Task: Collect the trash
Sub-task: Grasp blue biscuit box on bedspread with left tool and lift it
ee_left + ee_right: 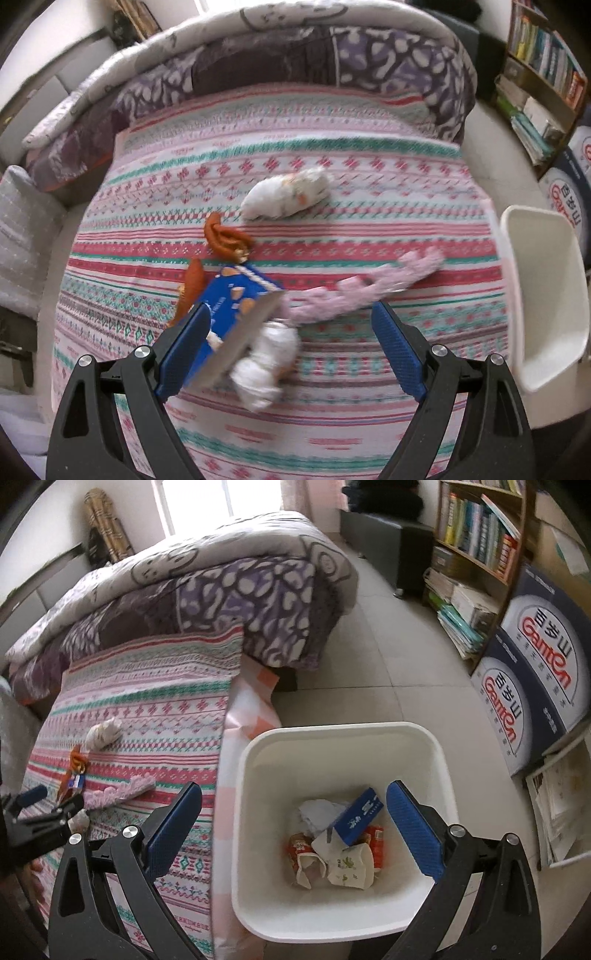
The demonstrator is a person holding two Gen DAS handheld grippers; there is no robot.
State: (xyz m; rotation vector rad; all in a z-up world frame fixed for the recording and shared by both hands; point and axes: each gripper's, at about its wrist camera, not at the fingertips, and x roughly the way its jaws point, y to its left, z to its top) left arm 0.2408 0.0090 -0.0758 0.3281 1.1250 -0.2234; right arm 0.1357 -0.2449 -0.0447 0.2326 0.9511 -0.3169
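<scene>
The left gripper (288, 347) hung wide open and empty over a striped bedspread (369, 424). Between and just beyond its blue pads lay a blue wrapper (236, 306) and a crumpled white tissue (266, 365), with an orange wrapper (225, 236), a pink knitted strip (369, 288) and another tissue wad (288, 195) farther off. The right gripper (295, 827), also wide open and empty, hovered above a white bin (332, 915) beside the bed, holding a blue box (358, 816), paper cup (351, 867) and wrappers. A bookshelf (476, 542) and cartons (535, 686) stood behind.

Bright window (192, 502) daylight; motion blur, fisheye edges dark and warped.
</scene>
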